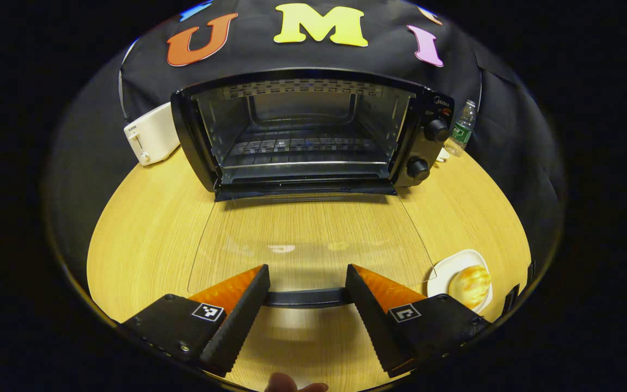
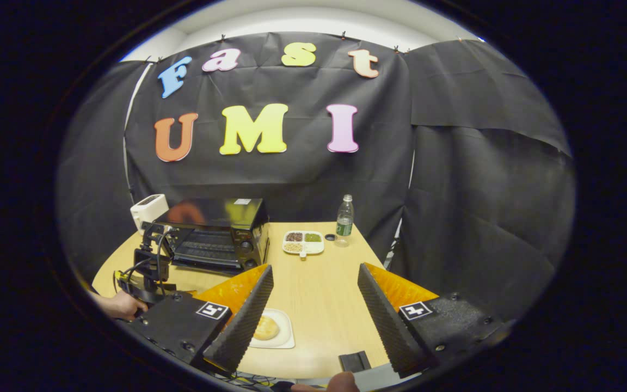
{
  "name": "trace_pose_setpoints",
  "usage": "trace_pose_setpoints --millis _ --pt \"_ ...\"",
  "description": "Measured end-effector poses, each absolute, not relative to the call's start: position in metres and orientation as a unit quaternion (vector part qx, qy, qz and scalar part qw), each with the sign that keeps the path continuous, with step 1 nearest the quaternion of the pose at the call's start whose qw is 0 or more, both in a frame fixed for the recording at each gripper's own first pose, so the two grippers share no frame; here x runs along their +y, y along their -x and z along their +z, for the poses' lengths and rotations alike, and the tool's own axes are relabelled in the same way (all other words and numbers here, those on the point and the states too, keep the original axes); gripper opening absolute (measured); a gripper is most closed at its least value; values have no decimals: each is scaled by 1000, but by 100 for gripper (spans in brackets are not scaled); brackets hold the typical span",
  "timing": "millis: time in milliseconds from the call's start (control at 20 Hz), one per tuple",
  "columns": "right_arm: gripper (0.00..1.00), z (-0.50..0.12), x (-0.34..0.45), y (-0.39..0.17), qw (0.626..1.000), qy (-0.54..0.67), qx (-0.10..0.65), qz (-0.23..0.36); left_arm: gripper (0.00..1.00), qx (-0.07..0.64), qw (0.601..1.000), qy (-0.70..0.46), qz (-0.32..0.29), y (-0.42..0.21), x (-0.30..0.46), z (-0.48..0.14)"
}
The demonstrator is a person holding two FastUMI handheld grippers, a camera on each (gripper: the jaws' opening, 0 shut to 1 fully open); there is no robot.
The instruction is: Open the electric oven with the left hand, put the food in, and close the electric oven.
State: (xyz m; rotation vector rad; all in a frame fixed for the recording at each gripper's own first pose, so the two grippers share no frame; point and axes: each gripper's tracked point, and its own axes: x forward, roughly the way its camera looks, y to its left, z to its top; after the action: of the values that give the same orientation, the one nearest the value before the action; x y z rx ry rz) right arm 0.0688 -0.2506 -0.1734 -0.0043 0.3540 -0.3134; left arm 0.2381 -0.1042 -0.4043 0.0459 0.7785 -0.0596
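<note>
We see black electric oven (image 1: 313, 130), glass door (image 1: 308, 239) lowered flat, left gripper (image 1: 307, 296) spread astride door handle (image 1: 305, 298), released. Round golden bun (image 2: 265, 328) waits on white plate (image 2: 286, 340) under open, empty right gripper (image 2: 313, 305), likely next pickup.

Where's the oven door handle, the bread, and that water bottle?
Door handle (image 1: 305, 298): left gripper view, middle of the black bar.
Bread (image 1: 470, 284): left gripper view, top of the bun.
Water bottle (image 2: 344, 219): right gripper view, its label.

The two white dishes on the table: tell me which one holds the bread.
The plain square plate nearest the right gripper holds the bread roll. The divided tray beside the water bottle holds separate dark, green and pale fillings instead.
</note>
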Motion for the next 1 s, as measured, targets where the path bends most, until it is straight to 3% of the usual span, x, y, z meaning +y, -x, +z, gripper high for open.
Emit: trace_pose_setpoints --millis 50,100,150,550,1000 --pt "99 -175 -249 -68 972 2 178 -153 100 371 928 -18 -25 -238 -103 -400" --pt "99 -178 -249 -68 972 0 182 -151 93 363 932 -13 -19 -239 -101 -395" --pt "99 -180 -248 -67 971 -4 187 -147 93 355 935 -7 -17 -240 -99 -390" --pt "99 -230 -225 -68 967 -33 237 -91 92 279 960 25 -3 -209 -91 -320" --pt "99 -322 -180 -71 953 -46 292 -62 92 165 986 19 13 -154 -76 -196"
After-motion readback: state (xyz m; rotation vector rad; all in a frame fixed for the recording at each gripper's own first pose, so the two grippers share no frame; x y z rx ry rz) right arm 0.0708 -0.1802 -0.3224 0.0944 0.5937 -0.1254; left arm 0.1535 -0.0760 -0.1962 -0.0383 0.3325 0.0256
